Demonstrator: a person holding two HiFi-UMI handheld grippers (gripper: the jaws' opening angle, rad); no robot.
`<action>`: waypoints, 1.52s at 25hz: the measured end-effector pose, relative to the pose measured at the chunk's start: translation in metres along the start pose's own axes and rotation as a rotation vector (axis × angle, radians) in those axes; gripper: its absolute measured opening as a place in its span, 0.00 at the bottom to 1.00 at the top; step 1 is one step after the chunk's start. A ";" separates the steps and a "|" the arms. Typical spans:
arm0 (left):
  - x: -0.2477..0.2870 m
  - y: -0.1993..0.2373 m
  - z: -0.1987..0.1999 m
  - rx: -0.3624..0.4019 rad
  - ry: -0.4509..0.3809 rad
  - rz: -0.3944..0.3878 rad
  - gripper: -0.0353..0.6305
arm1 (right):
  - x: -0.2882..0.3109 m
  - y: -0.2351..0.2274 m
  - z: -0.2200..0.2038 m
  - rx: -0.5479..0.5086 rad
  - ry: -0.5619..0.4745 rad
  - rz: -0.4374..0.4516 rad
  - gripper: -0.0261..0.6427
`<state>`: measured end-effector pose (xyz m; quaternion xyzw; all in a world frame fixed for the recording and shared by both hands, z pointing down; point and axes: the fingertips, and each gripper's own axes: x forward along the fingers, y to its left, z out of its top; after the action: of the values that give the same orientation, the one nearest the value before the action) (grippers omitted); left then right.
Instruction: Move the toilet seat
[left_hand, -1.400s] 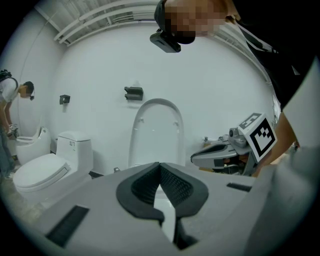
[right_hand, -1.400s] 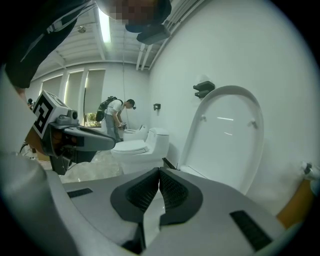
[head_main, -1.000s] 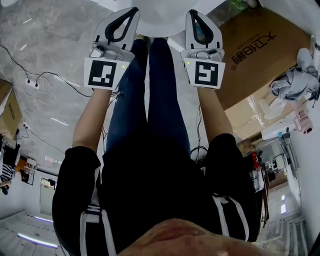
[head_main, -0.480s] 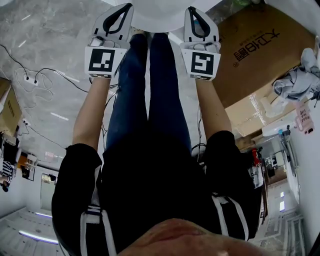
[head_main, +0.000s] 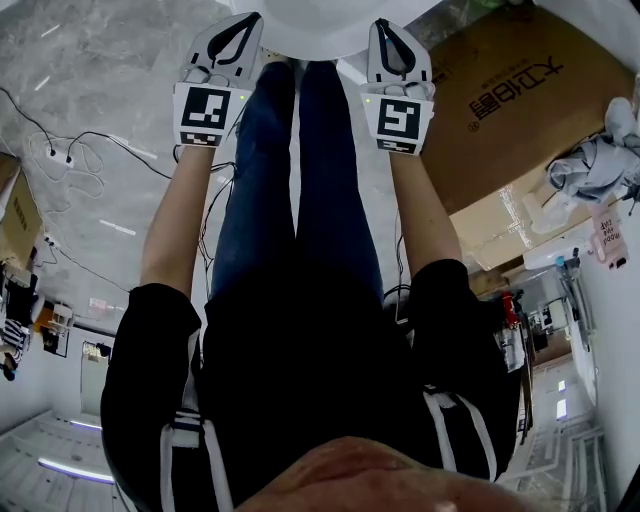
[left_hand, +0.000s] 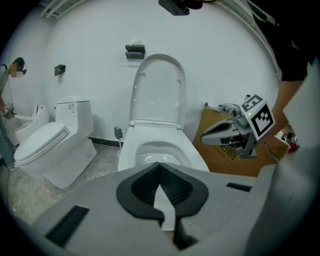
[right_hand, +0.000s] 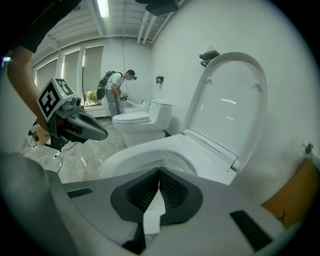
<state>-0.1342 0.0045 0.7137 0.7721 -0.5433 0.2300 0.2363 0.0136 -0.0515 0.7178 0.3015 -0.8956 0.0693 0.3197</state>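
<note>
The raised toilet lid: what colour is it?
The lid is plain white, shown best in the left gripper view.

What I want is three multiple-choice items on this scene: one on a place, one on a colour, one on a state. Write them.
1. In the left gripper view, the cardboard box stands where, relative to the near toilet? A. to its left B. to its right C. on top of it
2. The person's trousers are: A. red B. blue C. white
3. The near toilet's lid is: A. raised B. shut C. missing

1 B: the box shows right of the bowl.
2 B: the head view shows blue legs.
3 A: it stands upright.
</note>
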 end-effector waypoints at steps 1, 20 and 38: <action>0.001 -0.001 -0.004 0.013 0.011 -0.003 0.06 | 0.001 0.001 -0.004 0.011 0.010 -0.003 0.07; 0.013 -0.017 -0.099 0.073 0.248 -0.085 0.06 | 0.003 0.036 -0.082 0.018 0.219 0.082 0.08; 0.011 -0.024 -0.142 0.399 0.436 -0.152 0.35 | 0.005 0.082 -0.129 -0.273 0.386 0.228 0.39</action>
<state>-0.1224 0.0909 0.8293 0.7742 -0.3646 0.4740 0.2075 0.0309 0.0535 0.8278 0.1340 -0.8471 0.0396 0.5127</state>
